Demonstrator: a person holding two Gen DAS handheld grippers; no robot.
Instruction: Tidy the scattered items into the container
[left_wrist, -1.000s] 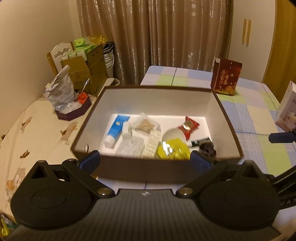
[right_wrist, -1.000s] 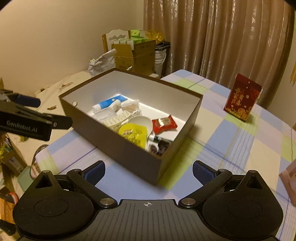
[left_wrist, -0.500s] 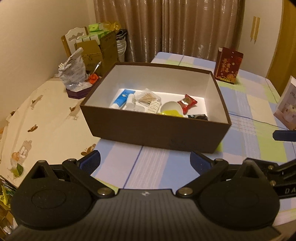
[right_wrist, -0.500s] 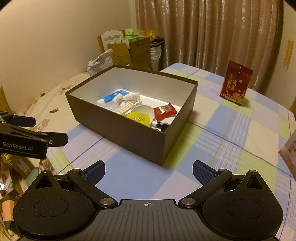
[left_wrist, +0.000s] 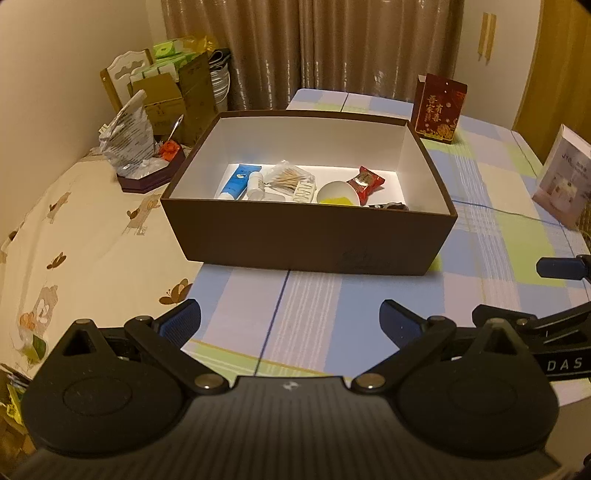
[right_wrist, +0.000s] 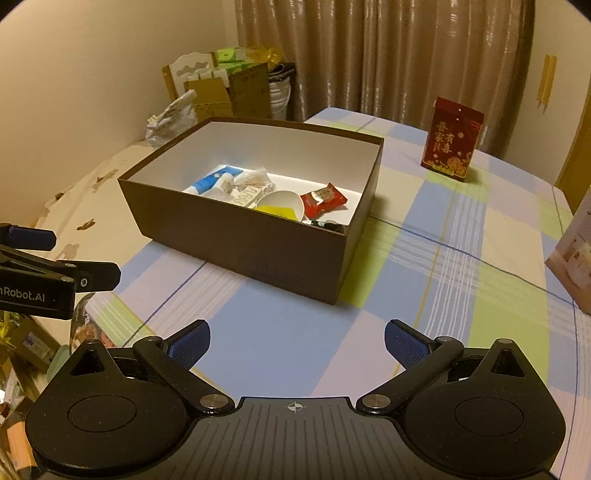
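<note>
A brown box (left_wrist: 306, 243) (right_wrist: 251, 254) with a white inside stands on the checked tablecloth. In it lie a blue tube (left_wrist: 236, 181) (right_wrist: 208, 181), a small white bottle (left_wrist: 255, 184), a bag of cotton swabs (left_wrist: 288, 177), a white bowl (left_wrist: 338, 192) (right_wrist: 280, 201) with a yellow packet (right_wrist: 277, 212), a red snack packet (left_wrist: 367, 180) (right_wrist: 323, 199) and a dark item (left_wrist: 391, 206). My left gripper (left_wrist: 290, 317) is open and holds nothing, a little in front of the box. My right gripper (right_wrist: 297, 341) is open too, back from the box's near corner.
A red printed box (left_wrist: 439, 107) (right_wrist: 452, 138) stands behind the container. A white carton (left_wrist: 565, 177) sits at the table's right edge. To the left are a cream cloth with a crumpled bag (left_wrist: 127, 136) and stacked cardboard boxes (left_wrist: 173, 96). Curtains hang behind.
Both grippers have pulled back and away from the box, which now looks smaller and farther off. Both stay open. The items in the box have not moved.
</note>
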